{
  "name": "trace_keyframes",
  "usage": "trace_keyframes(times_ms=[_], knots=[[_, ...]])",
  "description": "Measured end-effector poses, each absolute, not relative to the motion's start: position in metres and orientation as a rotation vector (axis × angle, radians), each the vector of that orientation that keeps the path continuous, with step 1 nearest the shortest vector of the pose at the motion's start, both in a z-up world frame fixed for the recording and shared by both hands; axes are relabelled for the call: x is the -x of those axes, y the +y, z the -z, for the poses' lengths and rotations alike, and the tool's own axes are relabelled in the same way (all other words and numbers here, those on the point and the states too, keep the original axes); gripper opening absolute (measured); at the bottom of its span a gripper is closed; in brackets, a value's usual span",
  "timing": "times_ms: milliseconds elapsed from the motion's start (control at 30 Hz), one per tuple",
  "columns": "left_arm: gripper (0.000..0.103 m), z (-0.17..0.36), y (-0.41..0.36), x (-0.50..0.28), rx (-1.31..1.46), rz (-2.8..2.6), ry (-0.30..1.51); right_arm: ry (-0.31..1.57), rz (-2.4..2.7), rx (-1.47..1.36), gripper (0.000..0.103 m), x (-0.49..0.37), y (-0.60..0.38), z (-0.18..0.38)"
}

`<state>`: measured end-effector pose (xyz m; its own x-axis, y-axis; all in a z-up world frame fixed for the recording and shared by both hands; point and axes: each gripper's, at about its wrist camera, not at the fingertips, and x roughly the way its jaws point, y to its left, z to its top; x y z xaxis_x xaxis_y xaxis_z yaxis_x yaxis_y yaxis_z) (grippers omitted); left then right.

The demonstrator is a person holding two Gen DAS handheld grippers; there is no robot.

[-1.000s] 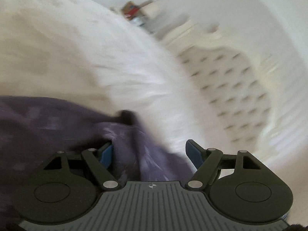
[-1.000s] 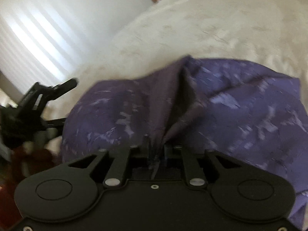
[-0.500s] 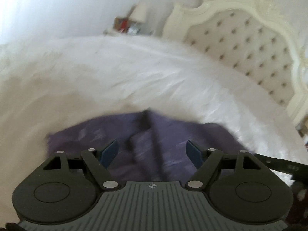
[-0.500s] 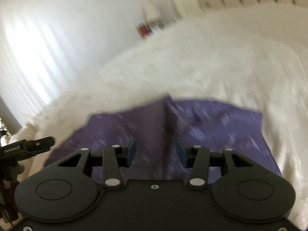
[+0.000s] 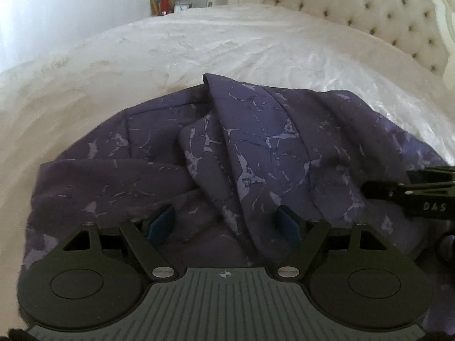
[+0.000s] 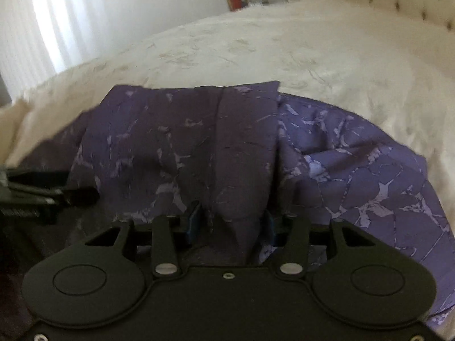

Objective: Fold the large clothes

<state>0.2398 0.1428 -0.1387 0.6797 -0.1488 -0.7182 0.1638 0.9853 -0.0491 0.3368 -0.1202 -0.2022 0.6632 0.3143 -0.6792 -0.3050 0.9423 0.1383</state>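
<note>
A white bed (image 5: 256, 45) with a tufted headboard (image 5: 369, 8) carries the purple garment (image 5: 256, 147), which lies rumpled at its near edge. The left gripper (image 5: 227, 223) stands spread wide over a raised fold, gripping nothing. The right gripper (image 6: 230, 224) is partly parted, cloth bunched between its fingers; whether it pinches is unclear.

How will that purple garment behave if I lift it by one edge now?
Probably floppy: the purple garment already lies in soft ridges and folds on the bedspread, so it should drape and sag. It looks thin, likely light. The open left claw straddles one ridge; a single layer may slide loose.
</note>
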Motion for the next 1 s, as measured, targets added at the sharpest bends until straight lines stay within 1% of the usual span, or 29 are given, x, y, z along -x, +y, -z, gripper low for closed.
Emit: trace_keyframes(times_ms=[33,200,233,300,367,433,500,600,667,733,867,1000], knots=[[0.078,0.138,0.142,-0.238,-0.028,0.176,0.805,0.765,-0.351,-0.008,0.059,-0.337,-0.119,0.204],[0.079,0.133,0.131,-0.243,-0.015,0.174,0.819,0.778,-0.378,-0.034,0.06,-0.346,-0.125,0.209],[0.081,0.132,0.13,-0.246,0.0,0.179,0.825,0.785,-0.389,-0.03,0.061,-0.346,-0.126,0.207],[0.087,0.129,0.131,-0.253,0.038,0.203,0.835,0.807,-0.417,-0.026,0.067,-0.34,-0.129,0.201],[0.095,0.123,0.138,-0.244,0.08,0.232,0.837,0.838,-0.456,-0.054,0.086,-0.336,-0.133,0.194],[0.096,0.116,0.142,-0.234,0.12,0.237,0.845,0.852,-0.473,-0.083,0.09,-0.327,-0.138,0.189],[0.103,0.102,0.149,-0.214,0.153,0.236,0.826,0.858,-0.462,-0.105,0.09,-0.314,-0.145,0.182],[0.103,0.081,0.158,-0.184,0.19,0.24,0.809,0.845,-0.462,-0.185,0.092,-0.29,-0.164,0.169],[0.103,0.066,0.164,-0.161,0.213,0.255,0.789,0.825,-0.469,-0.229,0.096,-0.27,-0.177,0.155],[0.103,0.051,0.167,-0.144,0.235,0.261,0.774,0.802,-0.48,-0.248,0.096,-0.251,-0.189,0.14],[0.103,0.029,0.179,-0.104,0.277,0.271,0.742,0.758,-0.505,-0.221,0.1,-0.209,-0.208,0.106],[0.103,0.016,0.192,-0.067,0.322,0.284,0.734,0.758,-0.519,-0.209,0.1,-0.161,-0.229,0.086]])
